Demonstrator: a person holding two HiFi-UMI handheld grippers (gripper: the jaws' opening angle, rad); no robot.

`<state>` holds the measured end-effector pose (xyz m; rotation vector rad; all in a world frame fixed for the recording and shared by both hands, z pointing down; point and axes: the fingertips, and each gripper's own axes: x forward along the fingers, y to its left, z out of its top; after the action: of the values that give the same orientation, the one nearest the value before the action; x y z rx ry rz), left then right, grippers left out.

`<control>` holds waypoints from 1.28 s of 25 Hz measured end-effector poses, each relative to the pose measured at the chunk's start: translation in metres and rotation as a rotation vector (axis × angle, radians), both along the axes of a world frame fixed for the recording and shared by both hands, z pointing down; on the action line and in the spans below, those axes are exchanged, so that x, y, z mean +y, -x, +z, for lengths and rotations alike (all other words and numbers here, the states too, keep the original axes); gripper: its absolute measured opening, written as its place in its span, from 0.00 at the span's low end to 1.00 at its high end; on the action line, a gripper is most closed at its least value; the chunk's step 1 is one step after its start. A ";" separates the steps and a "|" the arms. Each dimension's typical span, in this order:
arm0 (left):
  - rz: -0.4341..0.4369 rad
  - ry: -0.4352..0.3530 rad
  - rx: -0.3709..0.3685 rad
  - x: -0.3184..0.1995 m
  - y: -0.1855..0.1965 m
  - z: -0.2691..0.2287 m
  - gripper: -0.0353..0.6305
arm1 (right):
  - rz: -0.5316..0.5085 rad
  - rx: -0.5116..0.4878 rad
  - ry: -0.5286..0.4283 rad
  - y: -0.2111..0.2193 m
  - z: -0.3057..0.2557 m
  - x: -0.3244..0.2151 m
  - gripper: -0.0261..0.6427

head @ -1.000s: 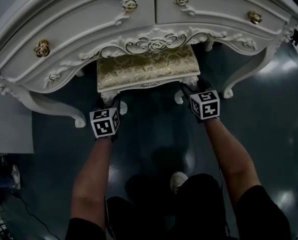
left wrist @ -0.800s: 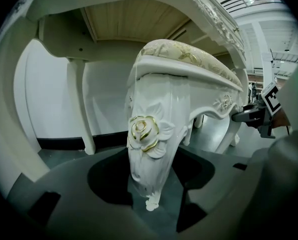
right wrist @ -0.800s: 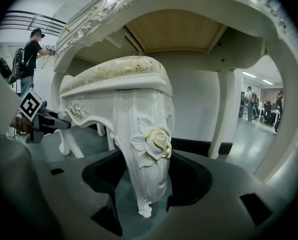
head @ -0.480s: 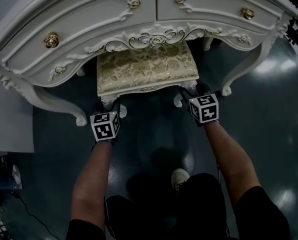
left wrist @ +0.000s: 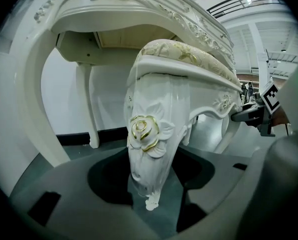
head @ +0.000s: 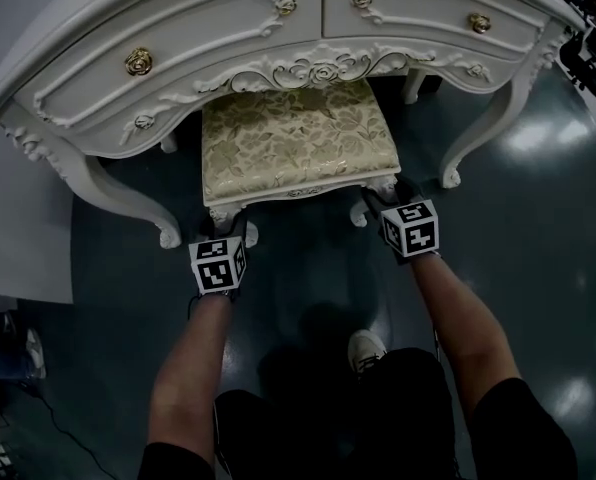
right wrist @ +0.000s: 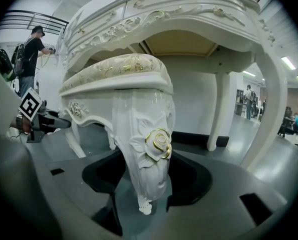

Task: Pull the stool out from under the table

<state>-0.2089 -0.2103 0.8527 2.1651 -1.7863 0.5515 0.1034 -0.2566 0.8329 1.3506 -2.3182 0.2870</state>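
Tongs first: my left tongs are closed round the stool's left front leg. The carved rose faces me and the foot tip shows low between the jaws. My right tongs pinch the right front leg the same way. Both reach forward and slope down toward the dark floor, one at each front corner.

Past them, the stool has most of its gold-patterned seat out in the open. Only the back edge lies under the carved front of the white table, between the table's curved legs.

I judge that I am in the middle of the pull, with the grip made and the stool partly out. The next move calls for drawing both hands back toward me evenly, so the stool comes straight and does not swing into a table leg. The feet should slide flat on the floor until the back edge is free of the table.
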 end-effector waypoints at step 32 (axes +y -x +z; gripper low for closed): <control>0.046 0.015 0.001 0.129 0.013 0.003 0.43 | -0.021 0.022 0.053 0.012 0.005 0.129 0.45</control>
<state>-0.2214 -0.0812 0.8559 2.2014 -1.7300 0.5723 0.0909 -0.1277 0.8376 1.2976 -2.2892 0.3231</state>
